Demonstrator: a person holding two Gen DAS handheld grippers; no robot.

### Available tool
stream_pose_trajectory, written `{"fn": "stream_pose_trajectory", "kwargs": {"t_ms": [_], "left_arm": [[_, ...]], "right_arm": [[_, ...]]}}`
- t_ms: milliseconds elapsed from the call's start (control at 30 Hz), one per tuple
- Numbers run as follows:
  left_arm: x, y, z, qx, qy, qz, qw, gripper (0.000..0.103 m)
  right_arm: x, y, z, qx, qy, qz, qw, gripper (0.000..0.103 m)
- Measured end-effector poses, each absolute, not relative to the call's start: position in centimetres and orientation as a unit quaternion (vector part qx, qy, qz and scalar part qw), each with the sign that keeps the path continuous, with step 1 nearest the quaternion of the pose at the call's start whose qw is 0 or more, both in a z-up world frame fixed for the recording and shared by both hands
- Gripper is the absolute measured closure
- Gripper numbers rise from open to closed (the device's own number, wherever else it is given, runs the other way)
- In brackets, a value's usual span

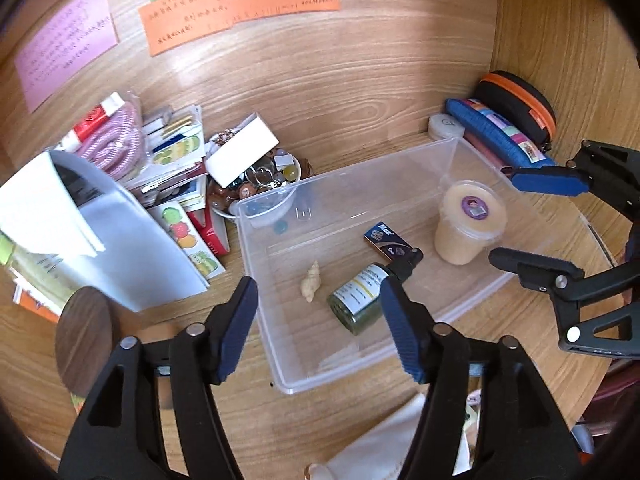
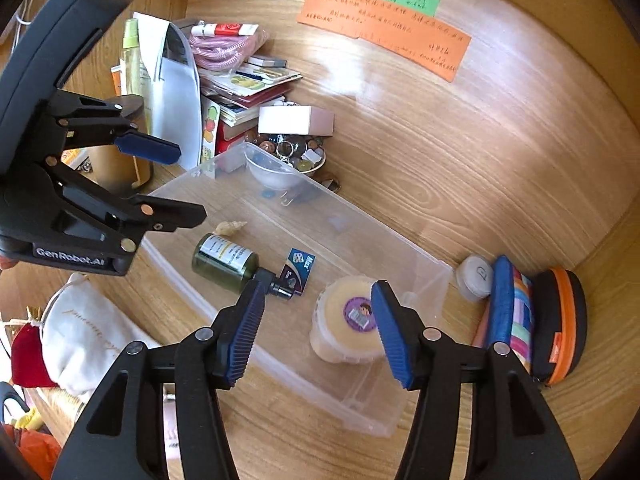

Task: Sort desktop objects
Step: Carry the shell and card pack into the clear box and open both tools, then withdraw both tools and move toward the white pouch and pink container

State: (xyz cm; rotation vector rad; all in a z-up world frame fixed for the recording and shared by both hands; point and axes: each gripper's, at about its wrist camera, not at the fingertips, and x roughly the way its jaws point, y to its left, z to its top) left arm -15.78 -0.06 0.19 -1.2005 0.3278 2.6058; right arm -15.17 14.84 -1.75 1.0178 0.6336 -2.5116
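A clear plastic bin [image 1: 400, 168] [image 2: 360, 216] sits on the wooden desk. Inside it lie a green glass bottle [image 1: 360, 296] [image 2: 224, 260] on its side, a small seashell [image 1: 311, 282] [image 2: 231, 227] and a dark blue "Max" box [image 1: 387, 242] [image 2: 300, 270]. A cream tub [image 1: 468, 220] [image 2: 348, 320] with a purple sticker on its lid stands upright there too. My left gripper [image 1: 318, 300] [image 2: 190, 184] hovers open above the bin's near-left part, over the bottle. My right gripper [image 2: 318, 292] [image 1: 503, 216] hovers open above the tub. Neither gripper holds anything.
Left of the bin are stacked booklets and cards [image 1: 176, 168], a pink cord [image 1: 120, 144], a white box [image 1: 240, 152] on a bowl of trinkets [image 2: 292, 156]. A blue pencil case [image 1: 500, 136], black-orange case [image 1: 520, 100], white pouch [image 2: 80, 344] and a jar [image 1: 84, 340] border it.
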Motion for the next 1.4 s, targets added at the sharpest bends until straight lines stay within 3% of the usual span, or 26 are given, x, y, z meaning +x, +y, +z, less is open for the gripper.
{"fn": "stream_pose_trajectory", "kwargs": {"t_ms": [500,1067,1400], "left_arm": [[-9.7,-3.4,0.2,-0.409,0.076,0.903,0.111,0.029],[-4.3,-7.1,-4.2,-0.444,0.012,0.889,0.111,0.026],[-1.5,-5.0,-5.2,-0.444,-0.002,0.879,0.174,0.026]], "right_arm": [[-10.0,16.8,-2.3,0.347,0.158,-0.905,0.189,0.035],[-5.6,19.9,-5.5,0.37,0.099,-0.907,0.178,0.034],[-3.9,20.1,-8.4,0.401,0.103,-0.89,0.19,0.034]]}}
